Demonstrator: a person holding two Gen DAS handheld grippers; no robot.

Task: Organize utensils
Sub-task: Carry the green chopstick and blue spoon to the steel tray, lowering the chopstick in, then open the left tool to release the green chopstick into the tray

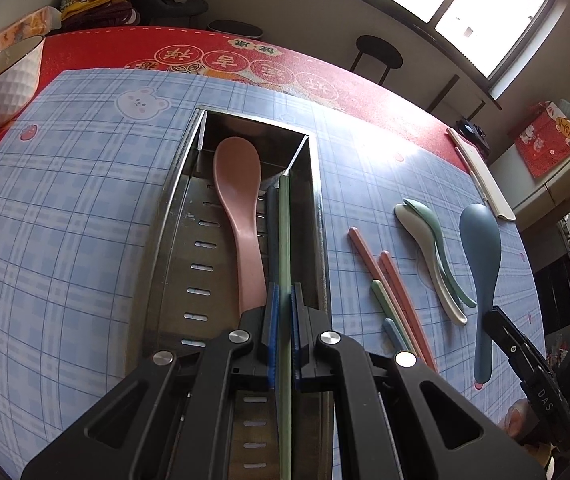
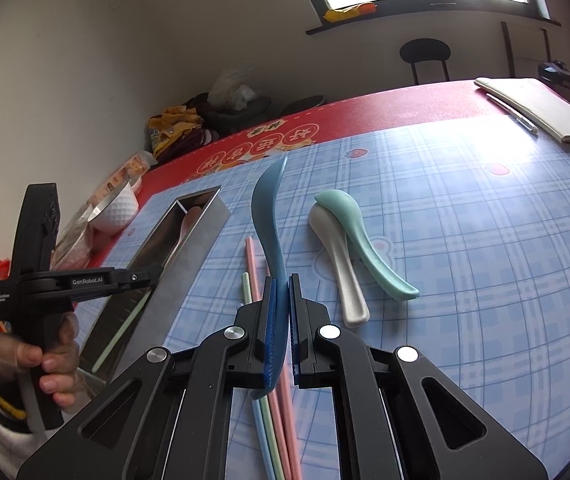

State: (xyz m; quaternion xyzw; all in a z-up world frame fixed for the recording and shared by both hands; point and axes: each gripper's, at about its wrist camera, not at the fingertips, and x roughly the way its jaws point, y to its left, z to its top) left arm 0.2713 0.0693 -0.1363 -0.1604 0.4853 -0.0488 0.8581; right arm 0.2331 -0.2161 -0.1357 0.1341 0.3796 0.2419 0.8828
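A steel utensil box (image 1: 173, 216) lies on the blue plaid mat and holds a pink spoon (image 1: 237, 200) and a dark chopstick (image 1: 271, 232). My left gripper (image 1: 284, 300) is shut on a green chopstick (image 1: 284, 232), held lengthwise over the box's right side. My right gripper (image 2: 283, 292) is shut on the handle of a dark blue spoon (image 2: 267, 208), tilted on its edge above the mat; the spoon also shows in the left wrist view (image 1: 479, 248). Pink, green and blue chopsticks (image 1: 389, 296) lie loose to the right of the box. A white spoon (image 2: 341, 264) and a teal spoon (image 2: 361, 240) lie overlapped.
A white bowl (image 1: 1, 84) sits at the far left on the red tablecloth (image 1: 133, 48). A closed notebook (image 2: 541, 112) with a pen lies at the far right. Clothes are piled by the wall, and a black stool (image 1: 377, 54) stands beyond the table.
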